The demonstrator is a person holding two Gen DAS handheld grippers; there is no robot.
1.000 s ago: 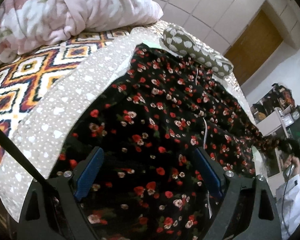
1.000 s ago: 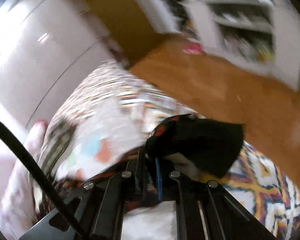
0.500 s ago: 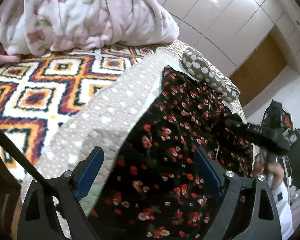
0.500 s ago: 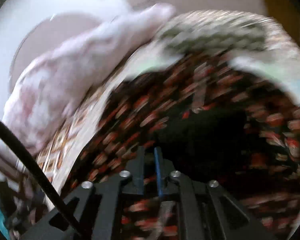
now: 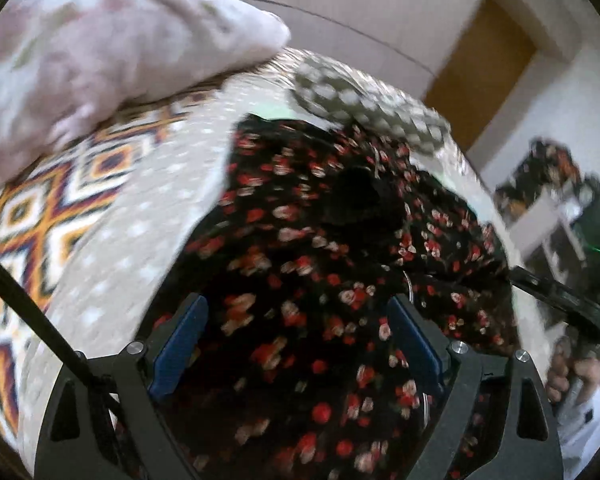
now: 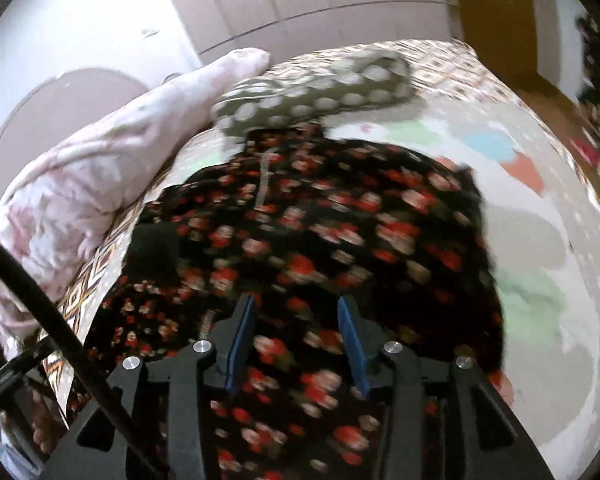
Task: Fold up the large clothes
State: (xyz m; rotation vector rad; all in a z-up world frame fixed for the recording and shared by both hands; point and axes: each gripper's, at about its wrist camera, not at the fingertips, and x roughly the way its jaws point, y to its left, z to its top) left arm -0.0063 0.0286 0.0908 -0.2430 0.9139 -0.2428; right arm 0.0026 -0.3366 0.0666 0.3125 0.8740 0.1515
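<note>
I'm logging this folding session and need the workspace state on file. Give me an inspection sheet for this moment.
Surface: bed under a pale dotted sheet with pastel patches; a diamond-pattern blanket at one side.
Job's things: black floral garment lies spread on the sheet, partly doubled over.
Clutter: pink floral duvet bunched up; olive spotted cushion at the garment's far edge.
Grippers: left gripper open wide over the garment; right gripper has just been opening, pads clear of the fabric.
Cables: black cable crosses each wrist view.
Surroundings: white wardrobe panels, wooden door, cluttered shelves.

Home bedroom: bed [image 5: 112,248], quilt [image 5: 100,52], pillow [image 6: 312,92], wardrobe [image 6: 300,0].
</note>
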